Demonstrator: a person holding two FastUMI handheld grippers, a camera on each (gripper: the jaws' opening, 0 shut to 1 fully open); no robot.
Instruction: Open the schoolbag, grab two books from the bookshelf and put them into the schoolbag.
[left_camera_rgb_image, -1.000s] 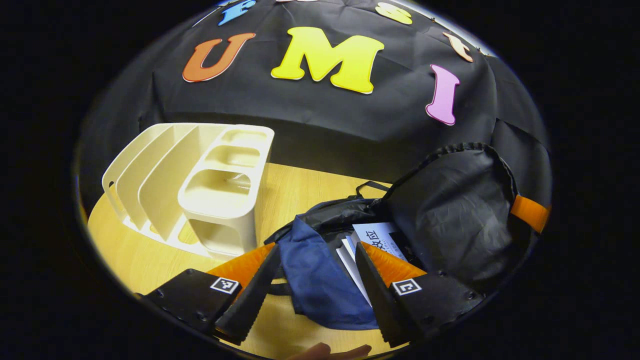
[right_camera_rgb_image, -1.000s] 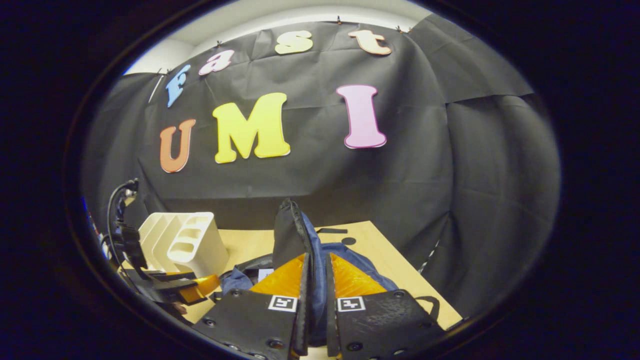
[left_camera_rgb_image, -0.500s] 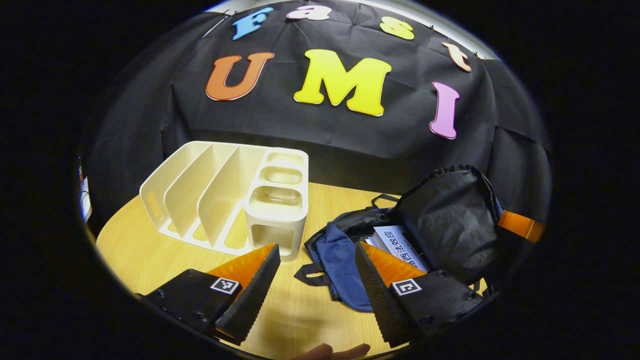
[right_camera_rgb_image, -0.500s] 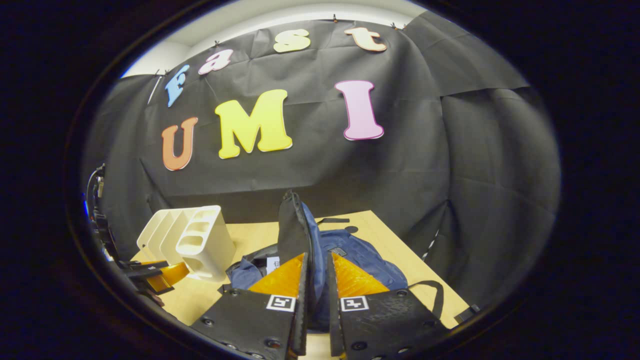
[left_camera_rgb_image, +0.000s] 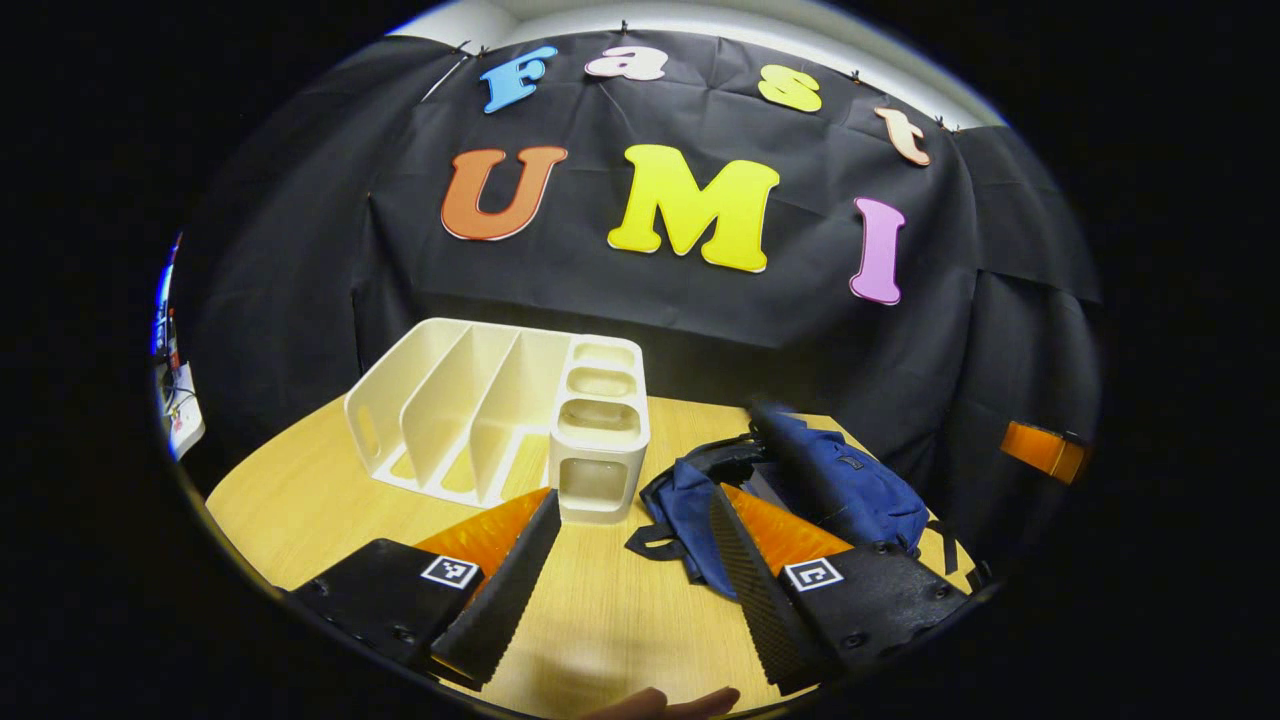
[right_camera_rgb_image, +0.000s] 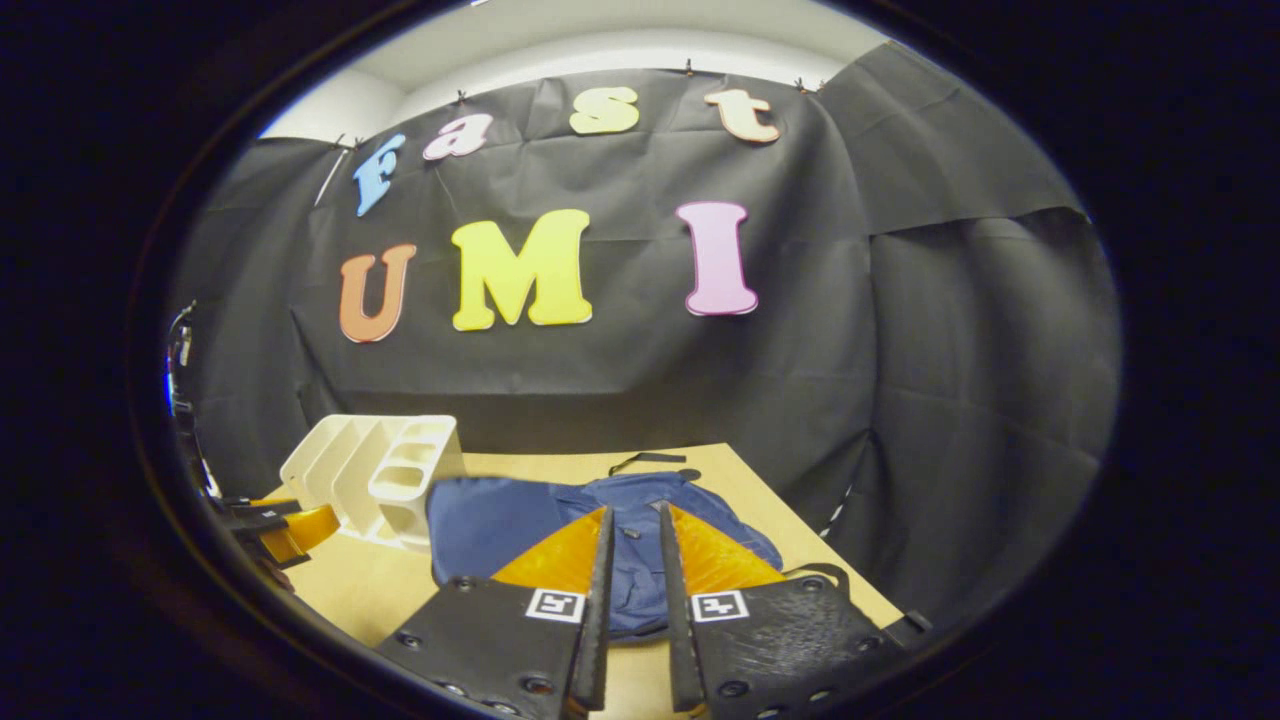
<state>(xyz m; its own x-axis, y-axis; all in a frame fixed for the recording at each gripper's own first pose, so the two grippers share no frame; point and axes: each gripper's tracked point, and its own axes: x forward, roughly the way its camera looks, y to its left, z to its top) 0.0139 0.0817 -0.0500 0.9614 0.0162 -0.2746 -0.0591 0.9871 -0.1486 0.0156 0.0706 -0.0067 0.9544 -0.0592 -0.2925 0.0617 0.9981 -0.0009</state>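
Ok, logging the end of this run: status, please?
Left gripper open, holding nothing, over the wooden table. Right gripper jaws a narrow gap apart, gripping nothing. Blue fabric schoolbag flat, flap down. White plastic bookshelf slots bare.

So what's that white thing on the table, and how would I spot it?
Look at the wooden table in front of the black cloth wall. Toward its back left stands a cream plastic bookshelf, beside the blue schoolbag. It is the hard, pale piece, with slanted dividers and three stacked cubbyholes at one end.
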